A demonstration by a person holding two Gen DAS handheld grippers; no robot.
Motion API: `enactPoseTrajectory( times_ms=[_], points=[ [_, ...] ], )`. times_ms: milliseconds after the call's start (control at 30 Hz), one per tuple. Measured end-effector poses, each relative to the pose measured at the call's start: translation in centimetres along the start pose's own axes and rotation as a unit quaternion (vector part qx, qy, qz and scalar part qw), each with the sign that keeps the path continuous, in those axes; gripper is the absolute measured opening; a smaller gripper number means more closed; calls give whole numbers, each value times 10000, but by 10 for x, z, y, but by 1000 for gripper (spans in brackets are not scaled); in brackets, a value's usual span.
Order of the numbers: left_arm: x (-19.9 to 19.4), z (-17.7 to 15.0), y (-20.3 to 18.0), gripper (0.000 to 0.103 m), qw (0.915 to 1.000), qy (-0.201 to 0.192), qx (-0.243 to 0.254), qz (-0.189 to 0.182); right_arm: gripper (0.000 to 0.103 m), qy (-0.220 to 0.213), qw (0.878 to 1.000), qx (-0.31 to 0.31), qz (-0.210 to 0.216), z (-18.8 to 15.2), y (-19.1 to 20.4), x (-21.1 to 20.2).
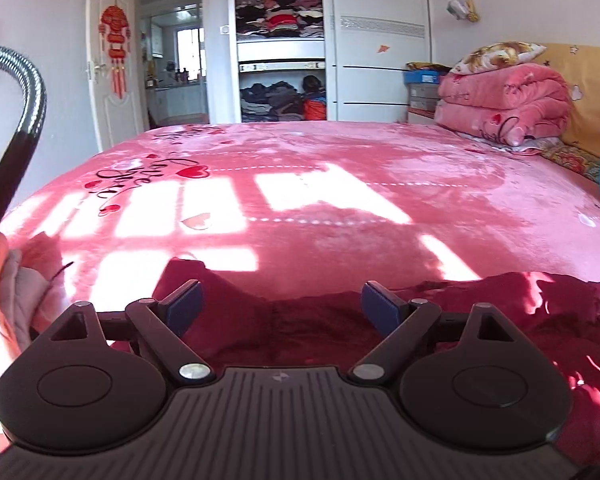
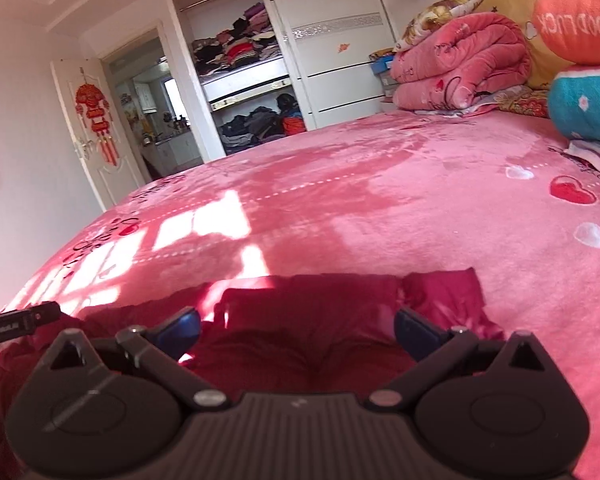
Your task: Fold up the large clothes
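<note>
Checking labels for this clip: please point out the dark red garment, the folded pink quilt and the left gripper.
dark red garment (image 2: pixel 320 344): right wrist view, its middle between the fingers.
folded pink quilt (image 1: pixel 500 100): left wrist view, its front face.
left gripper (image 1: pixel 282 304): left wrist view, midway between fingertips.

Harsh window-shaped sun glare across the pink bedspread (image 1: pixel 340 184), fisheye-bent edges, dark corners.

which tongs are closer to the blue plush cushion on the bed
Right. The right tongs see the blue plush cushion close at their right; from the left tongs it sits far off at the view's edge.
</note>
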State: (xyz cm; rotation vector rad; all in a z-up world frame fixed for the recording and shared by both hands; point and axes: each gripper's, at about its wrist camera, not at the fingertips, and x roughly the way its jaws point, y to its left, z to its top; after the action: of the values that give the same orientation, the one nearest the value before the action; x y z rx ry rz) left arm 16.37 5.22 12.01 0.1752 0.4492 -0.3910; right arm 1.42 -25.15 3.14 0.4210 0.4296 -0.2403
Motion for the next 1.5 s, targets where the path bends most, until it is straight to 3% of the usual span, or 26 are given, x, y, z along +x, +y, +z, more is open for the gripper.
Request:
enactPoseTrajectory(
  times_ms=[100,233,333,500,700,800,900,1000,1100,1267,1367,1500],
  points=[
    [20,-1,24,103,9995,171,-84,251,102,116,9978,-424,498,-1,40,11],
    [47,-11,44,103,9974,426,-381,436,102,393,9921,-1046,562,-16,72,34],
    [63,-21,53,103,9958,612,-588,346,102,750,9911,-928,590,-28,68,54],
    [83,-39,65,103,9910,868,-1009,133,103,746,9922,-749,666,-35,61,61],
    [81,-45,64,103,9919,855,-920,212,103,656,9922,-859,626,-45,63,60],
    [63,-37,66,103,9906,858,-1052,183,102,711,9930,-785,529,-40,60,48],
    [17,-27,85,103,9881,399,-1479,-163,102,581,9939,-792,505,-35,56,15],
    [-32,-25,105,103,9903,371,-1328,-157,102,414,9957,-613,560,-30,50,-25],
    [-79,-44,131,103,9898,523,-1322,-94,102,368,9963,-269,723,-32,53,-57],
    [-138,-90,161,103,9806,894,-1731,-218,102,559,9930,-517,901,-57,79,-92],
    [-152,-114,164,103,9736,983,-2037,-296,102,739,9917,-516,914,-74,90,-111],
    [-151,-131,162,103,9614,869,-2503,-740,102,905,9901,-498,952,-92,97,-138]
  ],
)
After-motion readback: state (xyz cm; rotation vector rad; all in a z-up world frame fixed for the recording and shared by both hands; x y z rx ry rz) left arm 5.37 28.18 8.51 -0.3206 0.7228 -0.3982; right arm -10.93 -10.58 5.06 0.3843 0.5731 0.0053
